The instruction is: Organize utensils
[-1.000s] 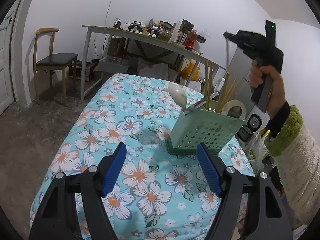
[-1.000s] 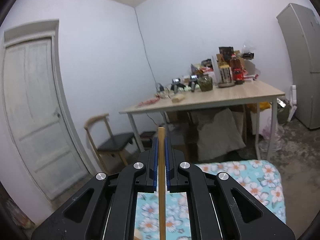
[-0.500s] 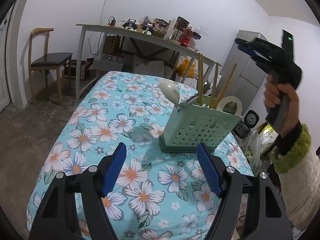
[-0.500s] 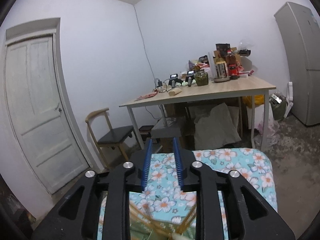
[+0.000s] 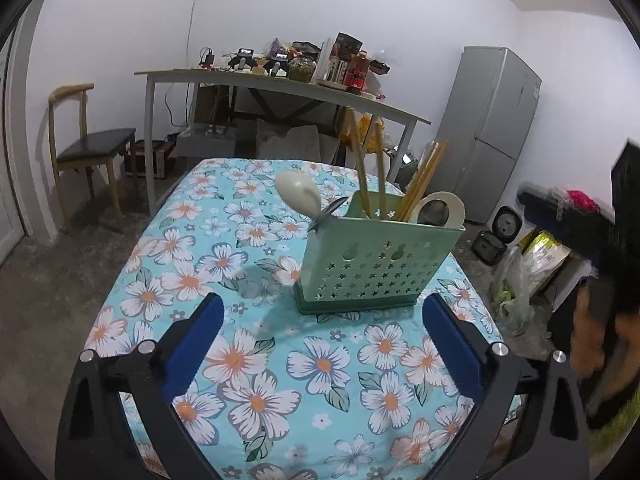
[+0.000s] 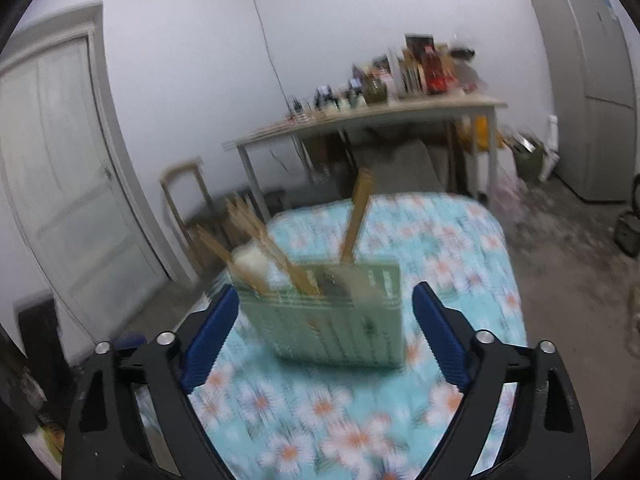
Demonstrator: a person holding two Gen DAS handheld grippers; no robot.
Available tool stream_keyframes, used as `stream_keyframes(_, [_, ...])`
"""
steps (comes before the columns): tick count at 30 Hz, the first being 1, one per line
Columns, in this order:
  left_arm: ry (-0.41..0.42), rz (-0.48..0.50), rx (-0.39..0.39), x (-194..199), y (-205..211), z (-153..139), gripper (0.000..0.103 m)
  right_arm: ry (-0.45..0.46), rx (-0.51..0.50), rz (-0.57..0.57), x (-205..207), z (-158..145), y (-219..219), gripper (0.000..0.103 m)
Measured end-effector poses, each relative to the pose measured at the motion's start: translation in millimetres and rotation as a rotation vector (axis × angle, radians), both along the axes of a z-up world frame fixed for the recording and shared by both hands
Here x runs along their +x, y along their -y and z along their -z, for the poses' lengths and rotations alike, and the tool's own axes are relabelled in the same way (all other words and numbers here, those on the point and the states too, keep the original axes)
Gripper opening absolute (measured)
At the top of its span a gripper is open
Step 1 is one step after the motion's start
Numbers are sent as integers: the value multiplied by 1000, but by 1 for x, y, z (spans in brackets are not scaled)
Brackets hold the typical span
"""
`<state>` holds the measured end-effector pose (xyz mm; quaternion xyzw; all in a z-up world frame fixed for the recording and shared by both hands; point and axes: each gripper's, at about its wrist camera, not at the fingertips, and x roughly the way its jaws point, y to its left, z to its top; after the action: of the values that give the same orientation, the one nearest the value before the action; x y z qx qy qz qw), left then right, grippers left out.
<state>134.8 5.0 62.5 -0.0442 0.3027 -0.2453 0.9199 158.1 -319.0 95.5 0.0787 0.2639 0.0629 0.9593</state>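
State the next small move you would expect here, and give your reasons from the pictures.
Probably withdraw both grippers and check for leftovers. The left gripper and right gripper are open and empty, the chopsticks and spoon stand in the green holder, and no loose utensil shows on the floral cloth.

plain white walls (image 5: 400,12) close in a small room over a rough grey concrete floor (image 5: 52,280). a long light-wood desk on grey metal legs (image 5: 280,88) runs along the back wall, its top crowded with bottles, jars and small gadgets, boxes and bags stuffed beneath. a wooden chair with a dark padded seat (image 5: 90,144) stands to its left, near a pale panelled door (image 6: 52,184). a tall silver fridge (image 5: 494,128) fills the far right corner. a thin black cable (image 5: 196,8) climbs the wall. the light is flat and dim.
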Motion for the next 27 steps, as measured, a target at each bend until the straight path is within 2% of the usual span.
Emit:
stream_keyframes(5, [-21,-23,53,1,17,0,97,-90,-56,35,-14,29,-12,95])
stream_keyframes(11, [1,-137,161,1,35,-2,97,-101,-161,120,-28,38,-16,95])
stream_keyframes(13, [30,-189,224,-1,42,-4,97,-106,-182,142,-28,38,-14,95])
stream_keyframes(19, [33,-258,340,3,55,-2,97,-88,-159,202,-35,38,9,95])
stream_keyframes(27, [-19,-284,351,3,65,2,97,-96,-151,236,-35,42,27,95])
